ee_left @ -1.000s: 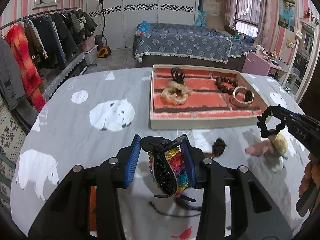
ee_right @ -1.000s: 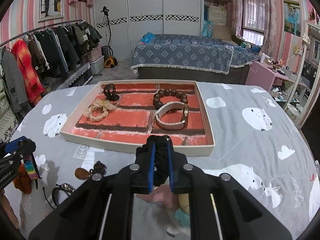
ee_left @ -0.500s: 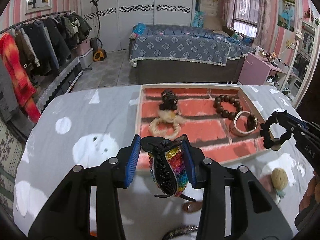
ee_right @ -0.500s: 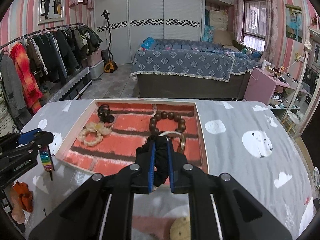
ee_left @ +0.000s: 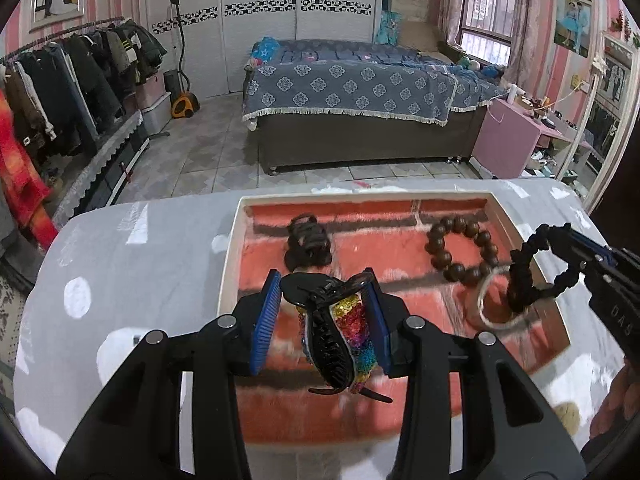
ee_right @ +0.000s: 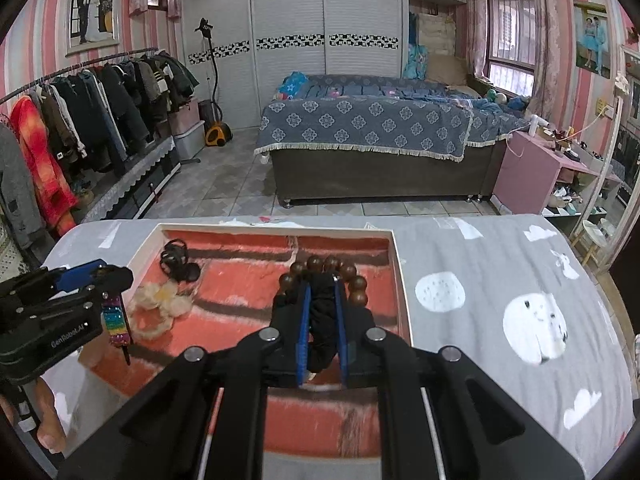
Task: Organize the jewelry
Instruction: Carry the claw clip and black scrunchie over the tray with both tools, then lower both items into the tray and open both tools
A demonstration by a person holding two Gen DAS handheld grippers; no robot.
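My left gripper (ee_left: 322, 284) is shut on a rainbow sequin hair claw (ee_left: 340, 340) and holds it above the left half of the brick-pattern tray (ee_left: 230, 264). My right gripper (ee_right: 323, 285) is shut on a black scrunchie (ee_right: 322, 320), held above the tray's right half; it also shows in the left wrist view (ee_left: 536, 276). In the tray lie a black hair claw (ee_left: 308, 240), a brown bead bracelet (ee_left: 460, 248), a white bangle (ee_left: 496, 312) and a cream scrunchie (ee_right: 160, 304).
The tray sits on a table with a grey polar-bear cloth (ee_right: 500, 280). A small round tan item (ee_left: 568, 414) lies on the cloth right of the tray. Beyond the table's far edge are a bed (ee_right: 368, 128) and a clothes rack (ee_right: 80, 120).
Both grippers have moved forward from the near tabletop to above the tray, each still holding its item. The loose items on the cloth have dropped out of view.
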